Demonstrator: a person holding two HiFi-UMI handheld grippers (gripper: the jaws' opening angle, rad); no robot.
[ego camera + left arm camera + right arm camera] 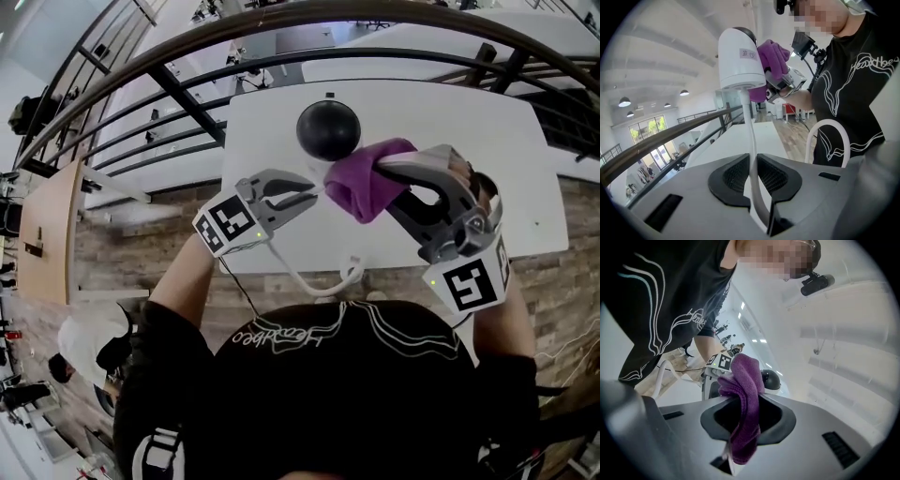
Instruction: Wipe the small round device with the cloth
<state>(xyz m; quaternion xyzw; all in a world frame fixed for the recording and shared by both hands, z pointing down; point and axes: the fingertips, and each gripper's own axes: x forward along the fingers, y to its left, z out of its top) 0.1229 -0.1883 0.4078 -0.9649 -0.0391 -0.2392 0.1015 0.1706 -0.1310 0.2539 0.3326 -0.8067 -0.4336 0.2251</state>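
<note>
Pinching the white cable (751, 154) of the small round device (328, 129), the left gripper (315, 192) has its 2 jaws narrow; the right gripper (382, 170) clamps the purple cloth (361, 183), pressed against the device at its 5 o'clock, over the white table (506, 169).

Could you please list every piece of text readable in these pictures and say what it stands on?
"Headbe…", in script, ending unclear: black shirt.
Label on the white device: too blurred to read.
Marker cubes: patterns only, no words.
</note>
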